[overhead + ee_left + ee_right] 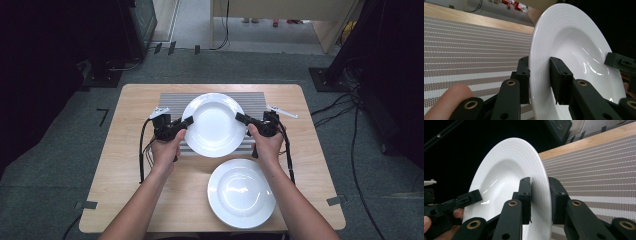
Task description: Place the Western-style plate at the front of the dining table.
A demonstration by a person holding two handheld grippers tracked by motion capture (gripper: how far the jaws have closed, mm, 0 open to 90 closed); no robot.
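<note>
The left gripper point(539, 82) has its two black jaws pinched on the left rim of a round, deep white ceramic plate point(574, 50); in the left gripper view one jaw sits on the plate's underside and the other on its ridged upper rim. The right gripper point(539, 200) has its jaws clamped the same way on the opposite, right rim of that plate point(506, 175), the rim sandwiched between the two pads. In the high view the left gripper point(181, 126) and the right gripper point(245, 120) meet the plate point(215, 125) from either side, with the person's left hand point(165, 150) and right hand point(267, 145) behind them and bare forearms running back to the near edge of the table.

The held plate hangs over a grey-and-white striped woven placemat point(255, 100) that lies along the middle of the far half of the light wooden table point(130, 165). Whether the plate touches the mat or is just above it cannot be told from above; in both gripper views the mat point(469, 45) shows beneath the raised rim.

A second round white ceramic plate point(241, 193) lies flat on the bare wood near the near edge, right of centre, close to the right forearm and apart from the held plate.

Black cables point(144, 150) trail from each gripper.
</note>
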